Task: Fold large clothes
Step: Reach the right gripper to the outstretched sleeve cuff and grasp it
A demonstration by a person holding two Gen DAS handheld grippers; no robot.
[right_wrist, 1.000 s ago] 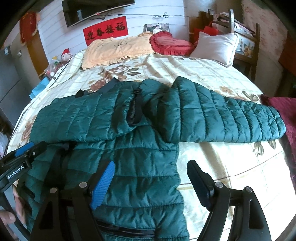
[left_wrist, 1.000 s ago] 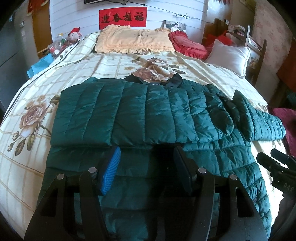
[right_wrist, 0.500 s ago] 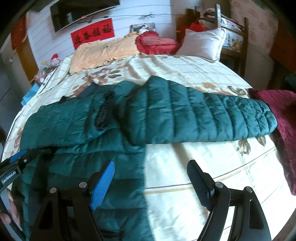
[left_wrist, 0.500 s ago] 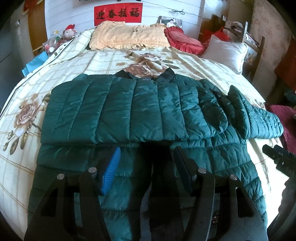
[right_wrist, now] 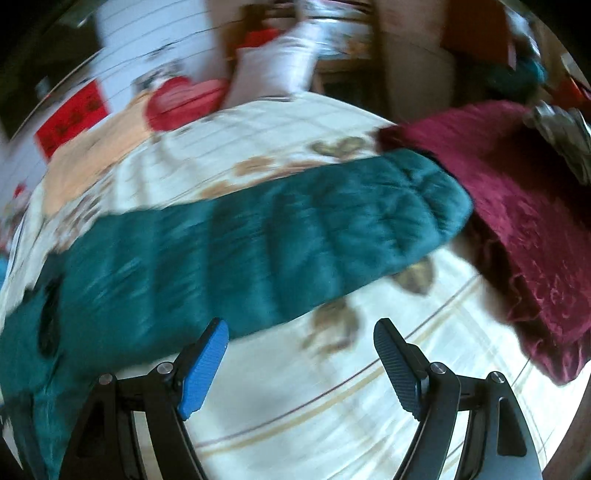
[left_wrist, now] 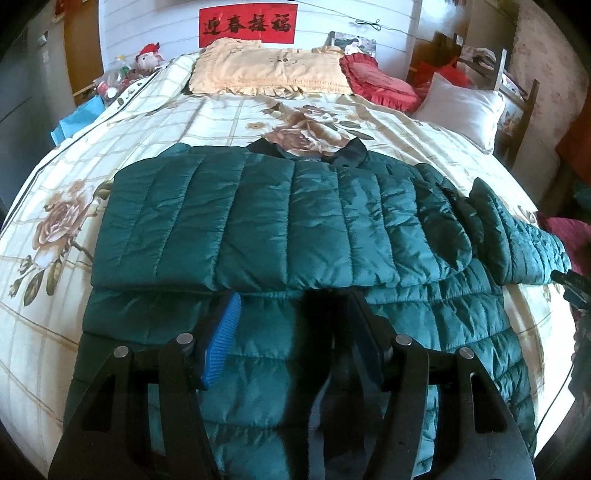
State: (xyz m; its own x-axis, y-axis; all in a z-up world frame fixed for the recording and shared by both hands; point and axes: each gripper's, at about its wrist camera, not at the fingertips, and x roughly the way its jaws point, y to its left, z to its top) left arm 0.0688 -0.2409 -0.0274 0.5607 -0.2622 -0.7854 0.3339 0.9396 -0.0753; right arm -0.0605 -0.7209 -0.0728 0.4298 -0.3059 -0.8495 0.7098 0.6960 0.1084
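My right gripper [right_wrist: 301, 363], jaws apart and empty, has swung out over the bed [right_wrist: 332, 424] toward the green jacket's [left_wrist: 280, 221] outstretched sleeve [right_wrist: 332, 225], next to fold; my left gripper [left_wrist: 291, 332] hovers unclenched over the hem

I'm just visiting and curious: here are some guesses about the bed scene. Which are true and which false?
1. The green puffer jacket has one sleeve folded across its chest. True.
2. The other sleeve is folded in too. False: it lies stretched out on the bedspread, its cuff by a maroon cloth.
3. The right gripper is clamped on the sleeve. False: it is open, holding nothing.
4. A red banner hangs above the pillows. True.
5. The left gripper is above the jacket's lower half. True.
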